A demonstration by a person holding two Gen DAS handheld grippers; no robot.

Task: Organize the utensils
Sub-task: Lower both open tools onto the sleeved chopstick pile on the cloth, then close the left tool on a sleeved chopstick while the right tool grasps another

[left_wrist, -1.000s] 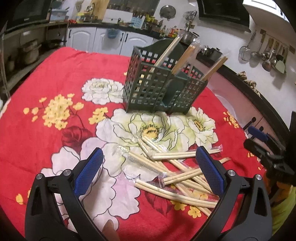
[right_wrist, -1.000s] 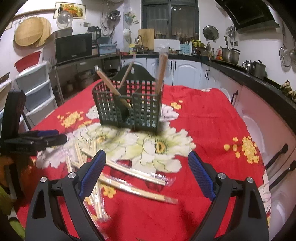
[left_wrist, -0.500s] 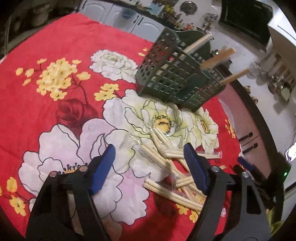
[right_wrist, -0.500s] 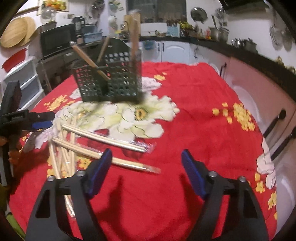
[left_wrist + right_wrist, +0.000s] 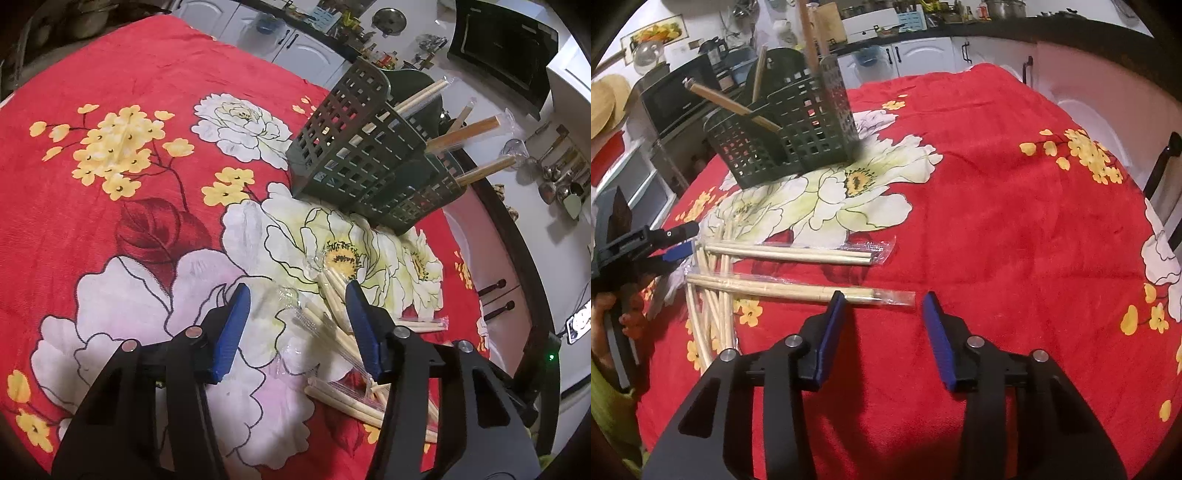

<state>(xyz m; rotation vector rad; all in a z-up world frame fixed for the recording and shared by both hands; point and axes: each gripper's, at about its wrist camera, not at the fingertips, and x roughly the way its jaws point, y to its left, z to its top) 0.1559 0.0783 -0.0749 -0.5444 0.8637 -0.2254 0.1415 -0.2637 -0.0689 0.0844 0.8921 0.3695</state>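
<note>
I've got both grippers low over the red floral tablecloth (image 5: pixel 110 229), pts angled down at the pile of wrapped chopsticks (image 5: pixel 340 398). Left gripper (image 5: pixel 297 295): jaws about half open, have just been closing; wrapped sticks and clear plastic lie under the gap btwn the blue pads (image 5: pixel 236 328), but the pads aren't pressing on anything. Right gripper (image 5: pixel 882 301): also roughly half open, jaws just been closing too; the near wrapped chopstick pair (image 5: pixel 798 290) lies crosswise just ahead of the tips, its end w/ the clear wrapper reaching into the gap, left pad close by the stick but I can't tell if it touches; nothing gripped. A 2nd wrapped pair (image 5: pixel 790 254) lies parallel a bit farther back, rest of the loose sticks fan out to the left in the right wrist view, near the other gripper and the hand (image 5: pixel 613 314) holding it. Dark green lattice utensil caddy (image 5: pixel 362 158) stands farther back on the cloth, on the white flower print, well apart from the pile, w/ several wrapped chopsticks (image 5: pixel 469 133) already leaning out of its compartments. Kitchen counter and white cabinets (image 5: pixel 923 55) behind.
</note>
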